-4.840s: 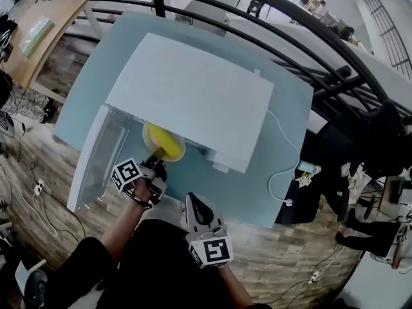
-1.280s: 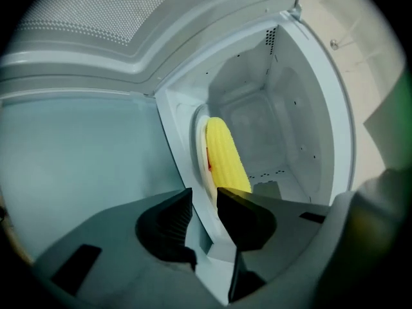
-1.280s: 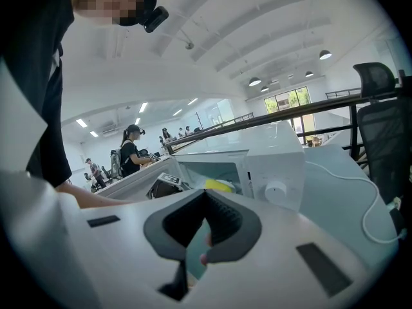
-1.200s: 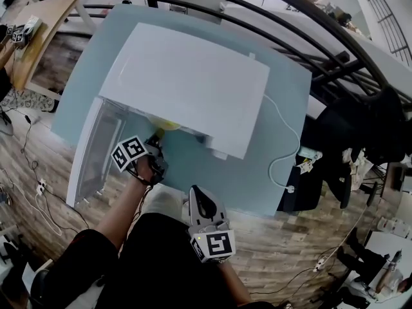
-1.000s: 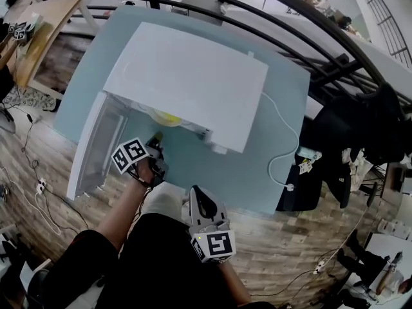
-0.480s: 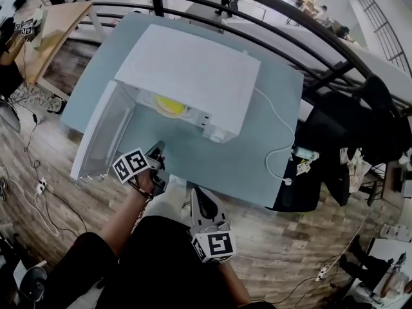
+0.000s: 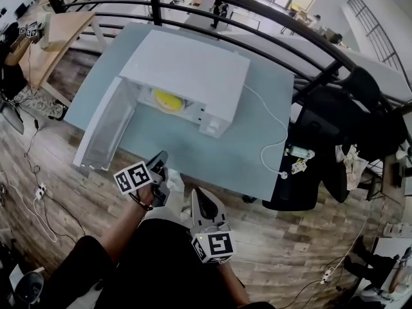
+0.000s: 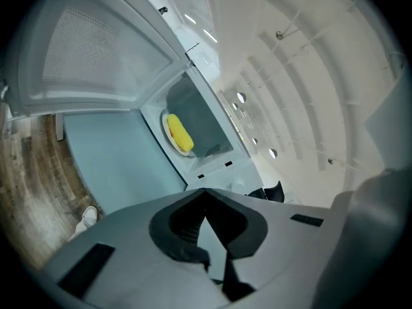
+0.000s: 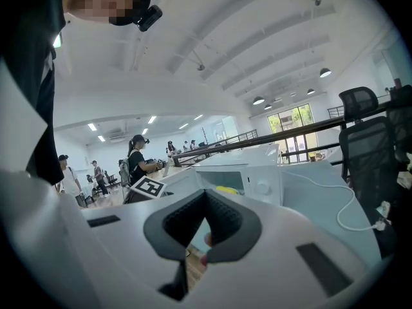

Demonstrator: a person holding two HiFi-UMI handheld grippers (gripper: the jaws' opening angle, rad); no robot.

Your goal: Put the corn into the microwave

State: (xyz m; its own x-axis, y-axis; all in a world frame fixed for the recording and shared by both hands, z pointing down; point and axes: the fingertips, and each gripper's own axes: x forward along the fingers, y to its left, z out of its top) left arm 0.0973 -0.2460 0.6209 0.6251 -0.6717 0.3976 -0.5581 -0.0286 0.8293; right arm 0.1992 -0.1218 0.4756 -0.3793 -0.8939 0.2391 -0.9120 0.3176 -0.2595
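The yellow corn (image 7: 168, 99) lies on a pale plate inside the white microwave (image 7: 193, 69), whose door (image 7: 106, 131) stands swung open to the left. The left gripper view shows the corn (image 8: 179, 132) in the cavity, past the open door (image 8: 84, 50). My left gripper (image 7: 161, 158) is shut and empty, hovering off the table's near edge, well back from the microwave mouth. My right gripper (image 7: 196, 197) is also shut with nothing in it, close to my body. In its own view the corn (image 9: 225, 190) shows just above the jaws.
The microwave sits on a pale blue table (image 7: 193, 153). A white power cable (image 7: 270, 150) trails to the right edge. A black chair (image 7: 335, 127) stands to the right, a dark railing (image 7: 257, 5) runs behind, and a wooden table (image 7: 58, 31) is far left.
My left gripper has drawn back from the microwave mouth toward my body and risen. The right gripper shifted back a little. The corn and plate stay inside; the door stays open.
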